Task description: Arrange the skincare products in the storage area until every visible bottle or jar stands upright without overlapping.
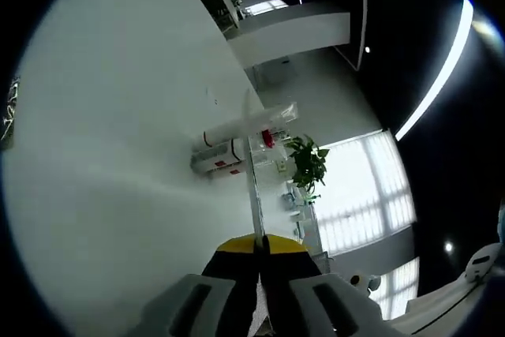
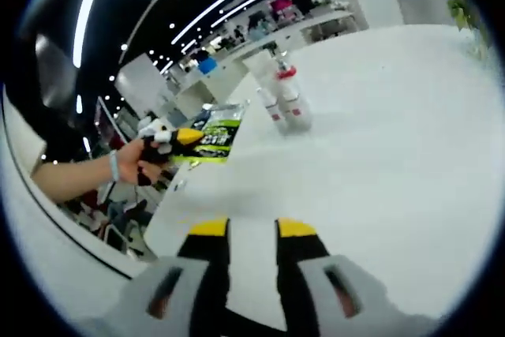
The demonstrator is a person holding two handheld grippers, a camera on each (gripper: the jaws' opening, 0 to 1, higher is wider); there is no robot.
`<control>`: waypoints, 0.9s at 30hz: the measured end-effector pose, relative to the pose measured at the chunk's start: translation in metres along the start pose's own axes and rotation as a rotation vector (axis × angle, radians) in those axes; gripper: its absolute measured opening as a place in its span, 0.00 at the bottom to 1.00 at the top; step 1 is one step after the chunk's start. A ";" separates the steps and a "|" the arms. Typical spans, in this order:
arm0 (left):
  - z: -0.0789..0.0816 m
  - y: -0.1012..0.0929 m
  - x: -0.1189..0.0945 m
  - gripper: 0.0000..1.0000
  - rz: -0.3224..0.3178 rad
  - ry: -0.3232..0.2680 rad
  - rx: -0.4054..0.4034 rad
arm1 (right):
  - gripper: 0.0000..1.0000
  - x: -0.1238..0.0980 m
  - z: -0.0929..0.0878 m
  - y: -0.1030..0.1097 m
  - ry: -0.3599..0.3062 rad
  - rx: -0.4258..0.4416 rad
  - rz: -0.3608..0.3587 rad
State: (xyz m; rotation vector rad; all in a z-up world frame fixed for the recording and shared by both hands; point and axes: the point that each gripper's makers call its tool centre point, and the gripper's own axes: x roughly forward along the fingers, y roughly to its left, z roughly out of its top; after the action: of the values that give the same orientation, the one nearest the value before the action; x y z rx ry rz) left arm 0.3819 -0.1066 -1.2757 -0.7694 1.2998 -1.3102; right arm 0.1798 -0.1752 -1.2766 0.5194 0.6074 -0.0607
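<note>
Clear red-capped skincare bottles (image 2: 286,100) stand grouped upright on the white table (image 2: 394,155), while the right gripper (image 2: 252,229) hovers open and empty and the left gripper (image 1: 259,244), jaws closed on nothing visible, stays clear.

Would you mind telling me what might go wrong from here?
The bottles stand bunched close together near the table edge, so reaching for one may topple a neighbour or push it off. The left gripper looks shut and would need opening first. The green packet beside that gripper could get brushed.
</note>
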 end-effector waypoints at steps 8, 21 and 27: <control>0.030 0.018 0.007 0.01 0.040 -0.005 -0.004 | 0.00 0.004 0.001 -0.001 -0.010 0.066 0.042; 0.055 0.045 0.029 0.01 0.077 0.007 -0.042 | 0.00 0.009 0.004 -0.005 -0.046 0.078 0.021; 0.070 0.062 0.041 0.01 0.126 0.020 -0.046 | 0.01 0.008 0.005 -0.008 -0.056 0.107 0.013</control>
State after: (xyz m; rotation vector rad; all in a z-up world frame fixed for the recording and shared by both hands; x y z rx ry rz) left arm 0.4547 -0.1520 -1.3307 -0.6966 1.3758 -1.1938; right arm 0.1876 -0.1833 -1.2815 0.6233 0.5477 -0.0955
